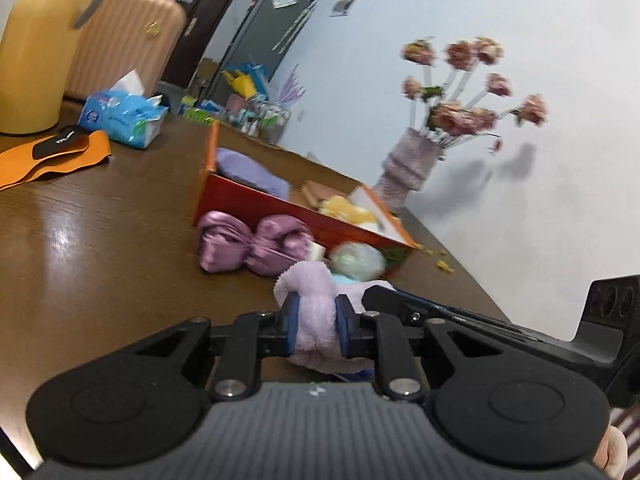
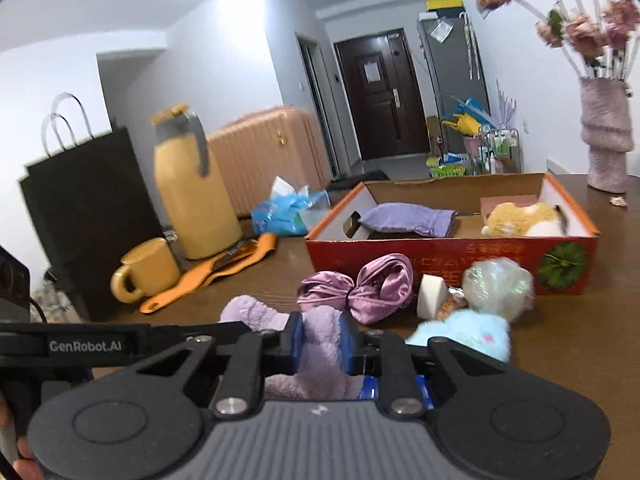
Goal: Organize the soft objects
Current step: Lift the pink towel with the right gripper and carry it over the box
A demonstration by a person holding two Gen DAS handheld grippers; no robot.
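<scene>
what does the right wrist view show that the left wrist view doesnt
Only the right wrist view: a yellow mug and a black paper bag.

Only the left wrist view: yellow crumbs on the table past the box.

Both: the red box, the purple satin bow, and each hand-held gripper shut on the lilac plush cloth.

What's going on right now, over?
Both jaws clamped on the lilac fluffy cloth. Red box ahead. Satin bow and mesh ball in between.
</scene>
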